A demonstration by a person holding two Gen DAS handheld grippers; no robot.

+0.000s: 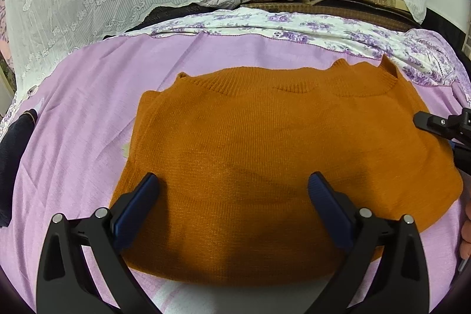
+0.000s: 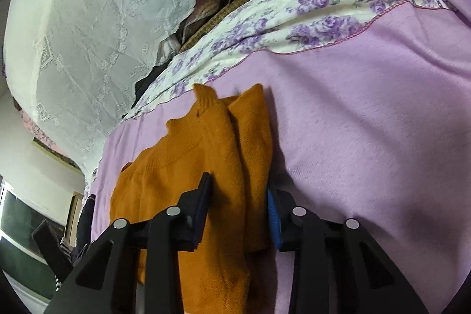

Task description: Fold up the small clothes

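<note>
Sweater [image 1: 265, 155] lies flat mid-bed on the lilac sheet [image 1: 88, 84], collar at 12 o'clock. Left gripper [image 1: 232, 190] hovers over its near hem, fingers wide, apparently waiting. Right gripper [image 2: 240, 211], at 3 o'clock, pinches the bunched edge, likely to fold it across.

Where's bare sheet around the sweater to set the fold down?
Left of the sweater: bare purple sheet up to the dark garment. Behind it: a bare strip before the floral border. Right, in the right wrist view: wide bare sheet. Crowded: the right edge, where the right gripper straddles a fold.
</note>
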